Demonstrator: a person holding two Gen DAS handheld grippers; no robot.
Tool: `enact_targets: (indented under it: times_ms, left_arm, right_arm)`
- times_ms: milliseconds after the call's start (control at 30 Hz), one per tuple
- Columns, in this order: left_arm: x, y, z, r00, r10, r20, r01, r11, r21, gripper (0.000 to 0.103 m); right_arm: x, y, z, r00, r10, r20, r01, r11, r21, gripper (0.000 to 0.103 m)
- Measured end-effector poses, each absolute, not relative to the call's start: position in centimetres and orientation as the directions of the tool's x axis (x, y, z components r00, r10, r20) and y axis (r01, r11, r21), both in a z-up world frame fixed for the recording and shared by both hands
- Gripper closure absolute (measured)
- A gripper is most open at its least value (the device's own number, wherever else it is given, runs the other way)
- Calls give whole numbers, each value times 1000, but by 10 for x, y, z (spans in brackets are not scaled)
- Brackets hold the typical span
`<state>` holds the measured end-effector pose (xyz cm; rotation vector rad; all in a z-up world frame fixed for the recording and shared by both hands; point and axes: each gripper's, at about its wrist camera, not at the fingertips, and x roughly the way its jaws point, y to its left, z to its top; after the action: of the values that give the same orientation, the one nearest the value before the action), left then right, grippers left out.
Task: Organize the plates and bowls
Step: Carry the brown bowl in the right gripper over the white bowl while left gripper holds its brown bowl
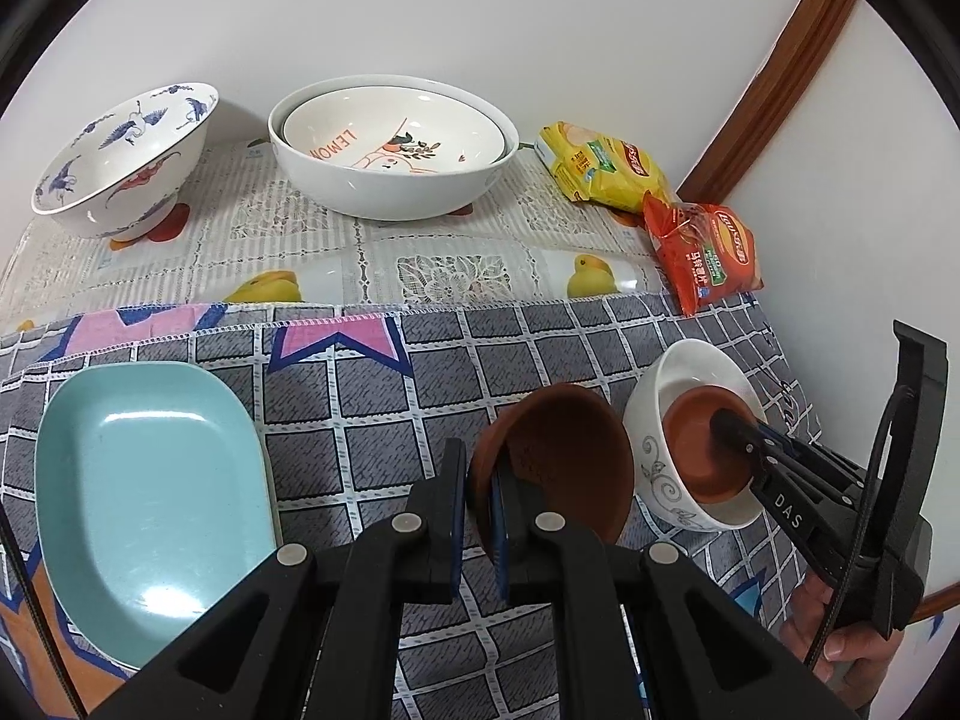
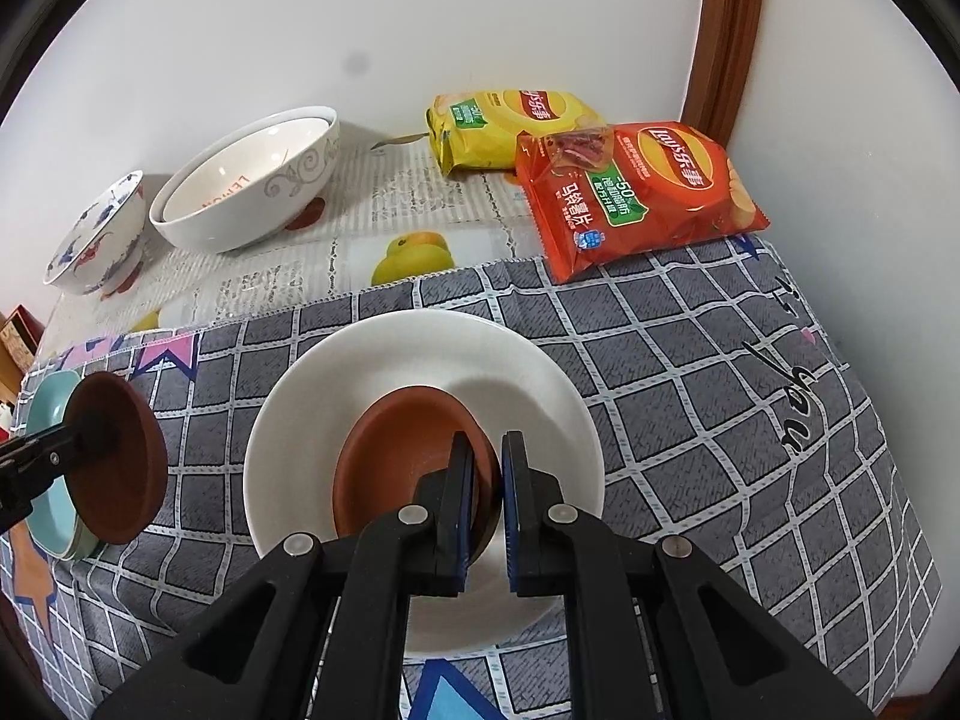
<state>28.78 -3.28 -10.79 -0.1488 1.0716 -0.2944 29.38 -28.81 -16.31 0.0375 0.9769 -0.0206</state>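
Observation:
My left gripper is shut on the rim of a brown clay dish, held tilted above the grey checked cloth. To its right, my right gripper reaches into a white bowl with a grey scroll pattern. In the right wrist view the right gripper is shut on the rim of a second brown clay dish, which sits tilted inside the white bowl. The left gripper with its brown dish shows at the left edge, over a turquoise plate.
The turquoise plate lies at the front left. At the back stand a blue-patterned bowl and a large white bowl with a lemon-print bowl nested in it. A yellow chip bag and a red chip bag lie by the wall.

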Motion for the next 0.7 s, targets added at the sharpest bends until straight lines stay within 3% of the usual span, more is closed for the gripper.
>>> enact_targets:
  times_ms: [700]
  left_arm:
    - [287, -32, -105, 447, -317, -837, 176, 948, -265, 95]
  right_arm:
    - [305, -279, -172, 521, -52, -852, 21, 999, -48, 94]
